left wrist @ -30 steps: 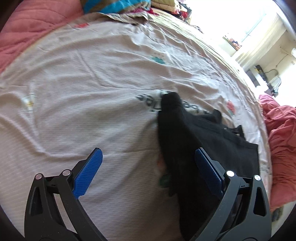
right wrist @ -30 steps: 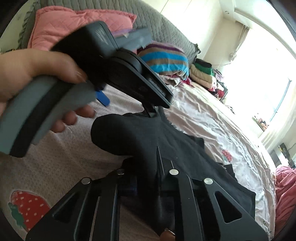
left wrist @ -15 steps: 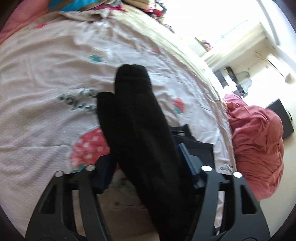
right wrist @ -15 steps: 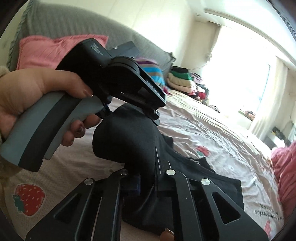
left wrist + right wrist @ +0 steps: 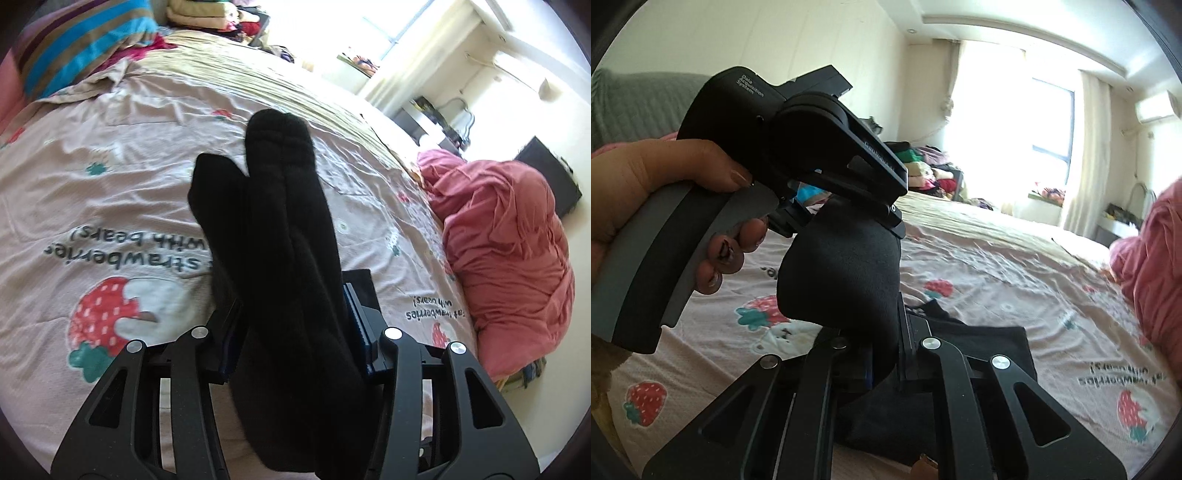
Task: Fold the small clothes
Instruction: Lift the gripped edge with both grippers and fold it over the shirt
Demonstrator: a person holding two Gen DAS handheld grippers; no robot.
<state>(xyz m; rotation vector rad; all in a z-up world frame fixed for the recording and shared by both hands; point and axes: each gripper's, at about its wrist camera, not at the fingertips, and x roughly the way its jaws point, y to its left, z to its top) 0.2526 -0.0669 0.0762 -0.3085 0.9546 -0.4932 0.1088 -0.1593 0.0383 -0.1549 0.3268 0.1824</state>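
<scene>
A pair of black socks is held up above the bed by both grippers. My left gripper is shut on the socks, whose toe ends stick out forward past the blue pads. In the right wrist view my right gripper is shut on the same black socks, which bulge upward between it and the left gripper's body held by a hand just above. A black folded garment lies flat on the sheet beneath.
The bed has a pink strawberry-print sheet. A crumpled red blanket lies at the bed's right edge. A striped blanket and stacked clothes sit at the far end, near the window.
My left gripper went from open beside the socks to shut on them. Both grippers have lifted the socks off the sheet and tilted upward.
</scene>
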